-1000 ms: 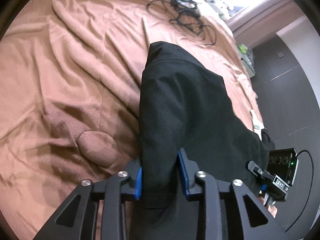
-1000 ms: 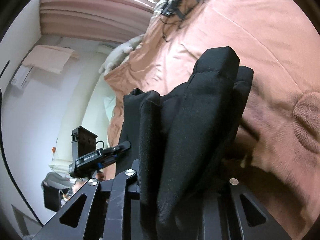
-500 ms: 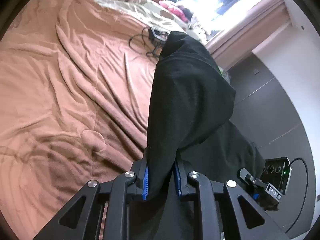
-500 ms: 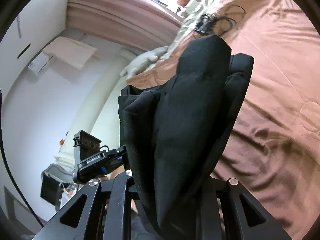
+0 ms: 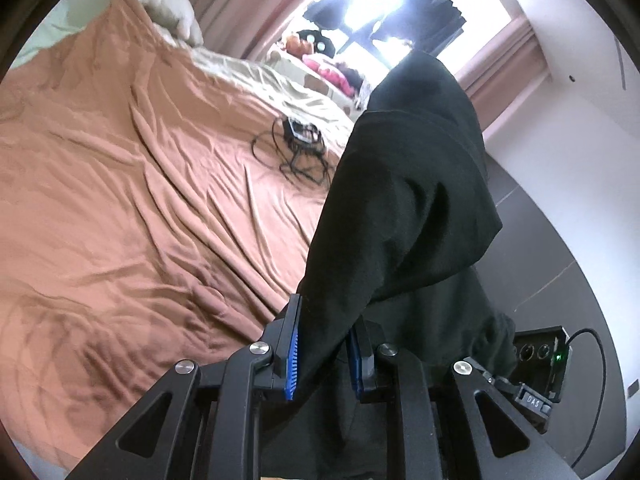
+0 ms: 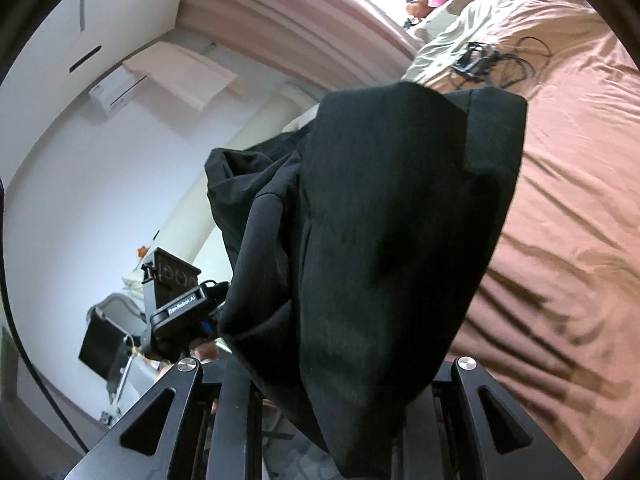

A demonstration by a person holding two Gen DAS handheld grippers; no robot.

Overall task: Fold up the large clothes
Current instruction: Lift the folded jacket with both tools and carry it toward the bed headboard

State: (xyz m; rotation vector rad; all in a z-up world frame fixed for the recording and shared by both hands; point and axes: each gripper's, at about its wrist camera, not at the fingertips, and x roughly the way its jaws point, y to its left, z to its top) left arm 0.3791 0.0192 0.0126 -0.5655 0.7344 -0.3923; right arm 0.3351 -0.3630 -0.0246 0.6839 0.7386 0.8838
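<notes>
I judge the fold barely begun: the large black fabric garment (image 5: 404, 208) is lifted clear of the bed with the rumpled rust-brown cover (image 5: 132, 200), bunched and draped, with no neat fold lying anywhere I can see. Spreading it flat and making the folds are all left. My left tool (image 5: 326, 346) is clamped on a hanging edge of the cloth between its blue pads, and the garment rises from it toward 1 o'clock. My right tool (image 6: 340, 396) is buried under the same garment (image 6: 384, 240), which hangs forward over it toward 12 o'clock; I cannot tell whether that tool is closed on it. A tangle of black cables (image 5: 298, 148) lies on the bed, well apart.
</notes>
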